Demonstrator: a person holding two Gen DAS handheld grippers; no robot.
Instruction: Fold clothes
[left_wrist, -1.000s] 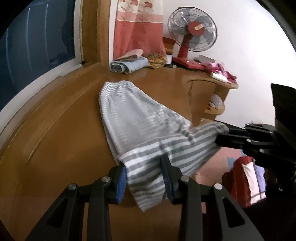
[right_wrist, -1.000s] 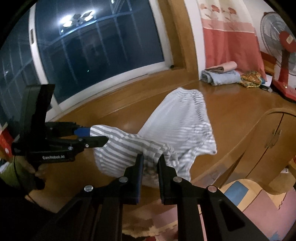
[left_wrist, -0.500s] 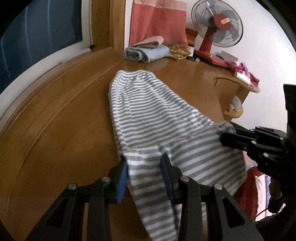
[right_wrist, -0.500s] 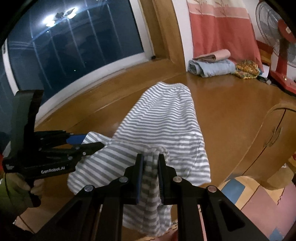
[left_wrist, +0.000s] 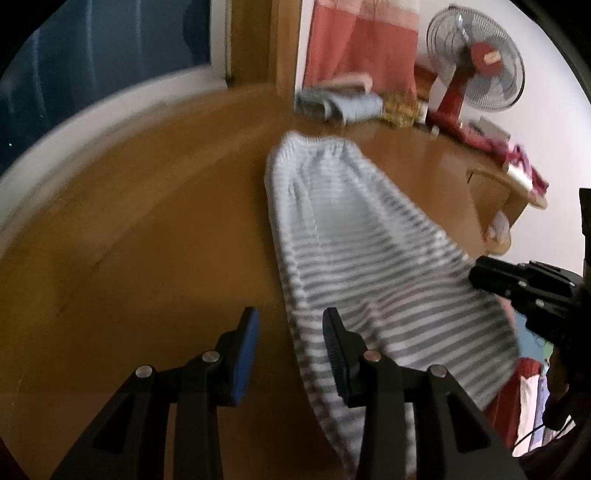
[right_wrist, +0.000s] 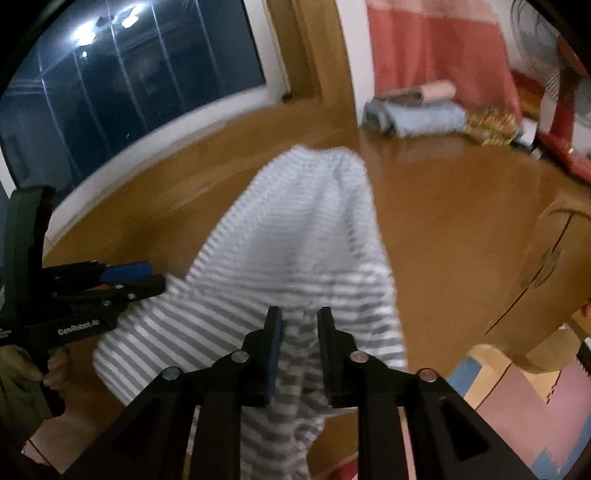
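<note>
One striped garment (left_wrist: 354, 236) is lying along a glossy wooden surface (left_wrist: 140, 236) beneath a dark window (right_wrist: 122, 85).
The left gripper (left_wrist: 290, 332) is gaping with the cloth's edge beside its right finger; the right gripper (right_wrist: 299, 332) is standing parted around a hanging fold, its near end drooping over the edge. Folded clothes (left_wrist: 340, 101), a pink curtain (right_wrist: 439, 48) and a red fan (left_wrist: 476, 62) are sitting at the far end.
</note>
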